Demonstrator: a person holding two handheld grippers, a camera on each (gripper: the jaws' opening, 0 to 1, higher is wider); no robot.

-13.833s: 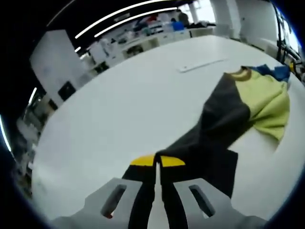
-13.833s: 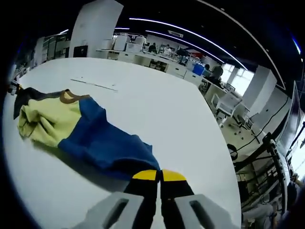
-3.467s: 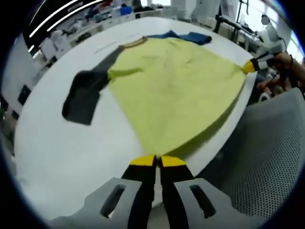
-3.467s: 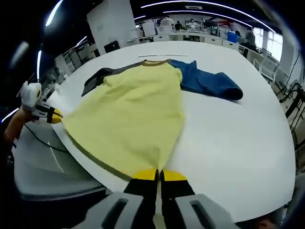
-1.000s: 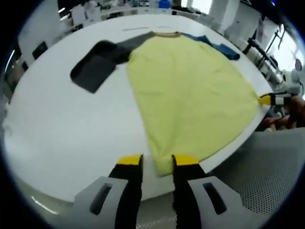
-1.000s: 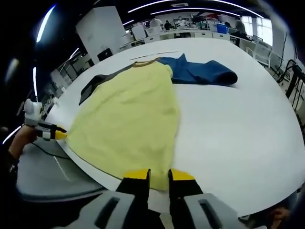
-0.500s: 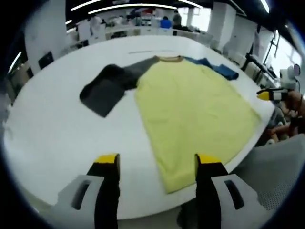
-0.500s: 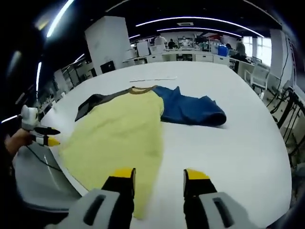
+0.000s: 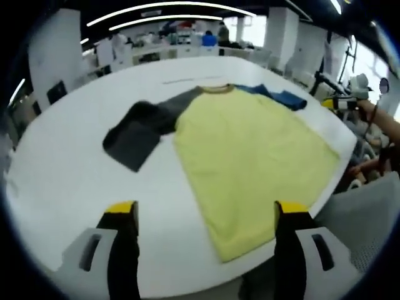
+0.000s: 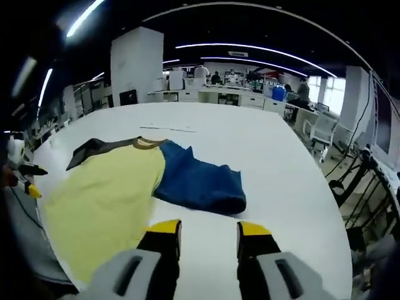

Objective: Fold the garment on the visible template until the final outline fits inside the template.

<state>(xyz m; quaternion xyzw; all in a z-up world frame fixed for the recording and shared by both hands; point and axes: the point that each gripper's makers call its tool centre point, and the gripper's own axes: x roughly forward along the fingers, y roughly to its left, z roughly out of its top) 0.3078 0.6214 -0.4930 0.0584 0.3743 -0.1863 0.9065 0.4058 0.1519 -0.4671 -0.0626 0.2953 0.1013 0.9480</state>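
Both grippers have let the hem go and lifted clear | left gripper [image 9: 203,215] and right gripper [image 10: 207,230] gape empty | shirt [image 9: 250,147] spread flat on table [image 9: 69,169], sleeves next.

The left gripper view looks from the near table [image 9: 62,156] edge across the shirt [image 9: 250,150], close and slightly downward. The right gripper view faces the same shirt [image 10: 106,187] from its blue-sleeve side, held lower. Both share the shirt and tabletop [image 10: 250,150].
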